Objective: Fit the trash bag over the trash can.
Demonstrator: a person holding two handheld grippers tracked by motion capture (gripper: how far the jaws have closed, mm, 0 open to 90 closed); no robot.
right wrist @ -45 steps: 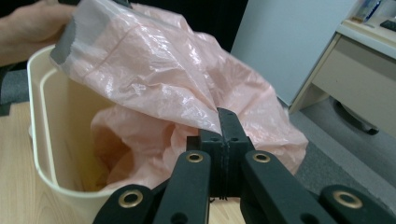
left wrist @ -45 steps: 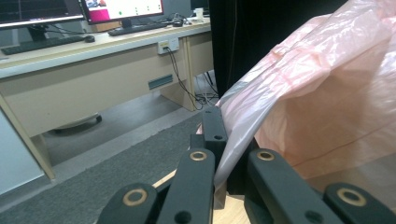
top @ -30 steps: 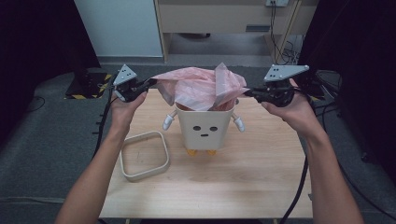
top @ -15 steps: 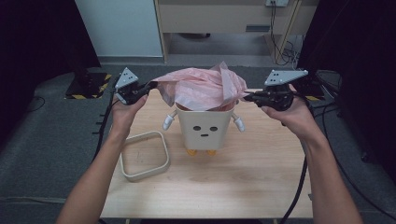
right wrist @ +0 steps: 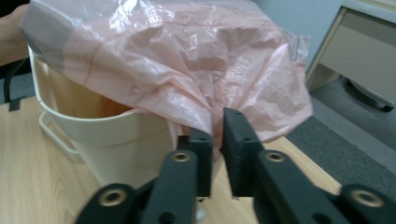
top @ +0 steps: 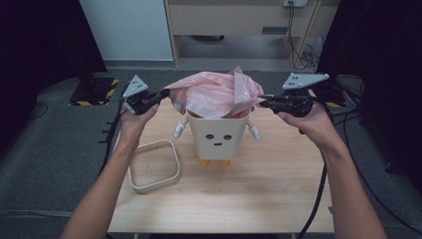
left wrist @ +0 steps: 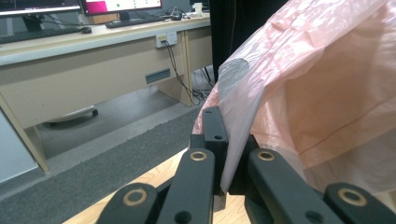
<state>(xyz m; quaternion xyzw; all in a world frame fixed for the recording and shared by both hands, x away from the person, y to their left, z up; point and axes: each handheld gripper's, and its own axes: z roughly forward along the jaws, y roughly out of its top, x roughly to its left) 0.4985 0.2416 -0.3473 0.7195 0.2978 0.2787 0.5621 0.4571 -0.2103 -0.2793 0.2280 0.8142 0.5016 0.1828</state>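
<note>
One pink plastic bag (top: pixel 215 94) is stretched over the mouth of one cream bin (top: pixel 218 139), which stands upright near the middle of the tabletop (top: pixel 268 199); the bag's mouth seems to be pulled wide so that its edge can be drawn down around the bin's rim as a liner. The left hand-held gripper (top: pixel 164 93), at about 9 o'clock from the bag, has its jaws closed on a fold of the bag's edge, as the left gripper view shows, with the film (left wrist: pixel 299 93) pinched between the two black jaws. The right hand-held gripper (top: pixel 263 101), at about 3 o'clock from the bag, likewise has its jaws nearly together on a gathered bit of the film (right wrist: pixel 177 79), just above and outside the bin's rim (right wrist: pixel 93 122). Holding opposite sides apart looks meant to keep the thin film taut and open instead of slumping into the bin. The bin has a simple face on its front, two small white arms at its sides and orange feet. One cream rounded-square ring (top: pixel 153 165), probably the bin's rim clip, lies flat on the tabletop at about 8 o'clock from the bin, set apart, likely so it stays out of the way until the bag is seated. Two hand-held grippers, one bag, one bin, one ring.
</note>
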